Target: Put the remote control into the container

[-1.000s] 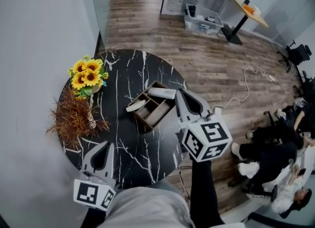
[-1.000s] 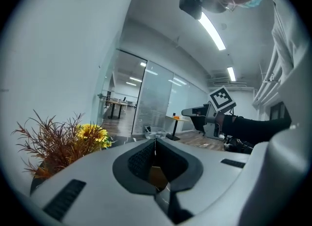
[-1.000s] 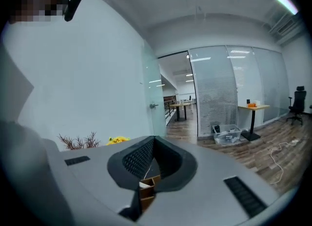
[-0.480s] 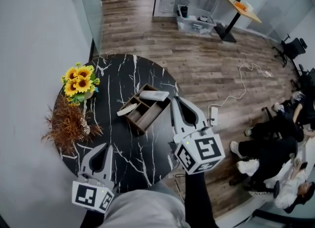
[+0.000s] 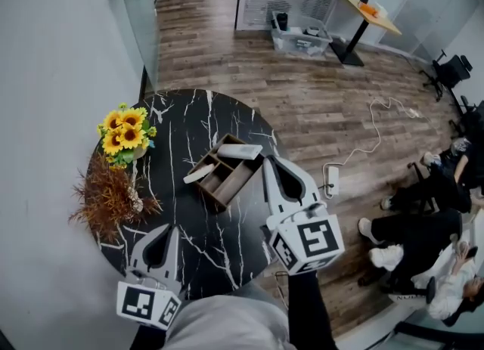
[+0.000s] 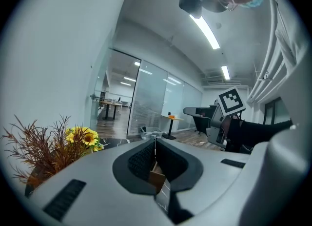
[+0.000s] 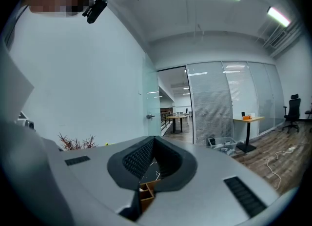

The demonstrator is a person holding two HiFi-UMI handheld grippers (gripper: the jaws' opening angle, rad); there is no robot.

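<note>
L gripper (image 5: pixel 168 229) & R gripper (image 5: pixel 270 161): jaws together on both, nothing held | remote control (image 5: pixel 240 151) lies across far rim of container (image 5: pixel 224 200); 2nd pale bar (image 5: pixel 198 175) on its left rim | risk: remote looks perched, not seated; a nudge may tip it onto table (image 5: pixel 189 114) | room: container near right table edge; sunflowers (image 5: pixel 125 129) far left, well apart

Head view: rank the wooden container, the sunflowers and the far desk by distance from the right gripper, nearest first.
1. Wooden container, just left of the right gripper tips.
2. Sunflowers, at the table's left edge.
3. Far desk, across the room, top right.
</note>
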